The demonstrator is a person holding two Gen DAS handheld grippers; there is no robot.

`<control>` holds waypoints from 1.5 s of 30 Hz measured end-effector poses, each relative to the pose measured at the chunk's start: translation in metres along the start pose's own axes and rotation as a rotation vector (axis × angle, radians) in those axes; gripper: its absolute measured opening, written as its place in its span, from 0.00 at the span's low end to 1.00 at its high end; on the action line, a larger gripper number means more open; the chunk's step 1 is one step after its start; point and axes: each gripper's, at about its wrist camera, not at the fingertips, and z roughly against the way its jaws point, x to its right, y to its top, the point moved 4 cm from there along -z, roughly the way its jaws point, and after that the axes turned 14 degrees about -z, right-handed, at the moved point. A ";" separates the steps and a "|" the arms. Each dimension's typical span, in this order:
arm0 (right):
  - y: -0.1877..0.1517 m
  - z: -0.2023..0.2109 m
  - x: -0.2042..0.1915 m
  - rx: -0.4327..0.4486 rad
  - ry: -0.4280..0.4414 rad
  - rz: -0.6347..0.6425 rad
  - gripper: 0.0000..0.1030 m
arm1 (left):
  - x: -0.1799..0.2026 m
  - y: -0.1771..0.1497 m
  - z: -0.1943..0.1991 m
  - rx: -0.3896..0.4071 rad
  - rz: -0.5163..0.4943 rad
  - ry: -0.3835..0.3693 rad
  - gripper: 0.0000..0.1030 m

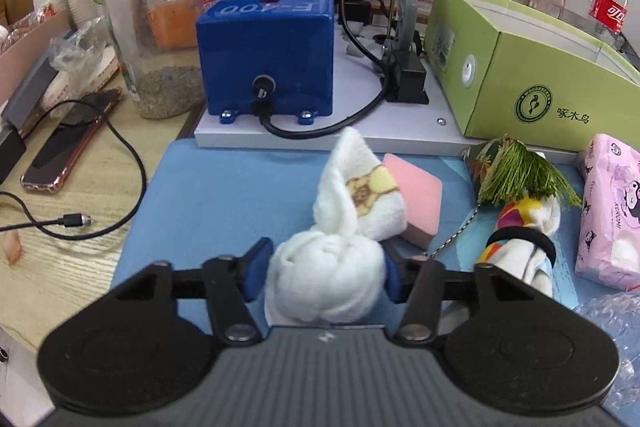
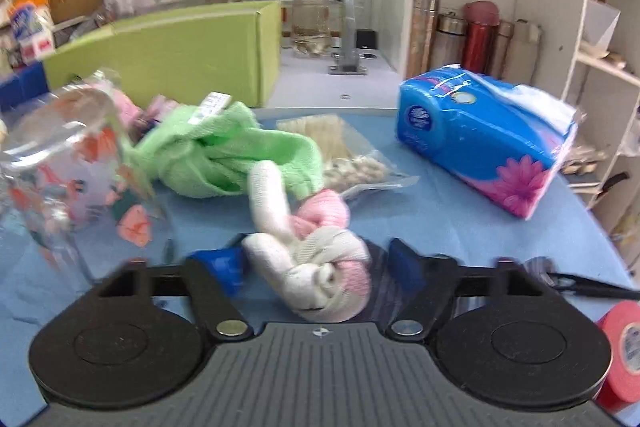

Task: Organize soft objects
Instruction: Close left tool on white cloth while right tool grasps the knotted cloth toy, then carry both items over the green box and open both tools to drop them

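Note:
My left gripper (image 1: 325,273) is shut on a knotted white towel (image 1: 328,283) with a yellow bear print, just above the blue mat (image 1: 224,195). A pink sponge (image 1: 416,205) lies right behind it. A colourful cloth roll with a black band (image 1: 520,239) and a green tassel pouch (image 1: 508,175) lie to the right. My right gripper (image 2: 316,267) has its jaws around a knotted pink-and-white cloth (image 2: 320,267) on the mat; the pads stand slightly apart from it. A knotted green towel (image 2: 228,159) lies behind. The green box (image 1: 520,75) stands at the back, also in the right wrist view (image 2: 172,55).
A blue machine (image 1: 268,55) on a white board, a clear jar (image 1: 156,27), a phone (image 1: 68,151) and cable lie left. A pink tissue pack (image 1: 608,211), a blue tissue pack (image 2: 480,139), a clear plastic bag (image 2: 60,167), a snack bag (image 2: 340,151) and red tape (image 2: 620,343) surround the mat.

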 end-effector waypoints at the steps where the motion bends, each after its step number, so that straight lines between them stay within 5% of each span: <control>1: -0.001 0.002 0.001 0.002 0.004 -0.003 0.26 | -0.001 -0.001 0.002 0.002 0.005 -0.003 0.46; 8: 0.003 0.043 0.023 0.023 0.091 -0.156 0.23 | -0.022 -0.004 0.044 0.056 0.107 -0.121 0.44; 13: 0.056 0.064 0.000 0.126 0.171 -0.104 0.24 | -0.011 0.052 0.073 0.167 0.064 -0.212 0.44; 18: 0.133 0.025 -0.064 0.172 0.266 0.035 0.24 | 0.028 0.139 0.066 0.247 -0.030 -0.250 0.44; 24: 0.179 -0.064 -0.123 0.064 0.277 0.130 0.25 | 0.076 0.202 0.006 0.182 -0.082 -0.291 0.44; 28: 0.182 -0.111 -0.143 -0.015 0.268 0.171 0.26 | 0.094 0.211 -0.035 0.128 -0.108 -0.280 0.45; 31: 0.177 -0.135 -0.146 -0.081 0.286 0.139 0.29 | 0.099 0.212 -0.050 0.104 -0.131 -0.251 0.67; 34: 0.170 -0.151 -0.148 -0.170 0.224 0.127 0.36 | 0.099 0.212 -0.051 0.111 -0.134 -0.238 0.67; 45: 0.166 -0.106 -0.130 -0.085 0.276 0.059 0.49 | 0.083 0.178 0.001 0.175 -0.141 -0.223 0.70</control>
